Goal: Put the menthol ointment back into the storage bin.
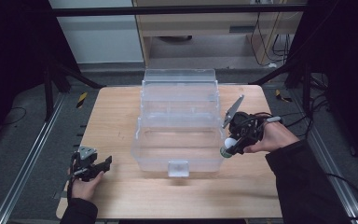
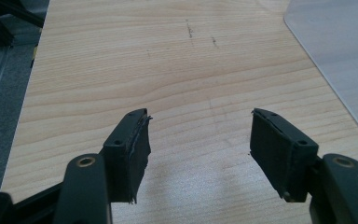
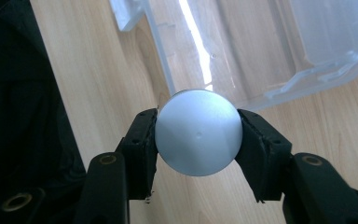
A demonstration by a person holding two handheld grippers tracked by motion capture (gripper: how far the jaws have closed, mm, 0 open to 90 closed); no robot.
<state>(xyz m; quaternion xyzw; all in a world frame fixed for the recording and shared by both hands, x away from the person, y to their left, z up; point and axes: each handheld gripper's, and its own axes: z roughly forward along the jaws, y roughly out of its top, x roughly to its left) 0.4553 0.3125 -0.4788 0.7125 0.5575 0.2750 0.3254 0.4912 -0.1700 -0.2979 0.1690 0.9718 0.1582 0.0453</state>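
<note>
Your right gripper clamped a white-capped bottle at the clear box's four o'clock corner, above the table. Your left gripper sat wide apart, holding nothing, at seven o'clock.

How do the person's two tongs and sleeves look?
Both the left tongs and the right tongs are black, each topped by a grey three-cornered plate. Their flat pads are dark and ribbed, with brass-coloured rivets behind. Black cables trail away. The sleeves are dark.
</note>
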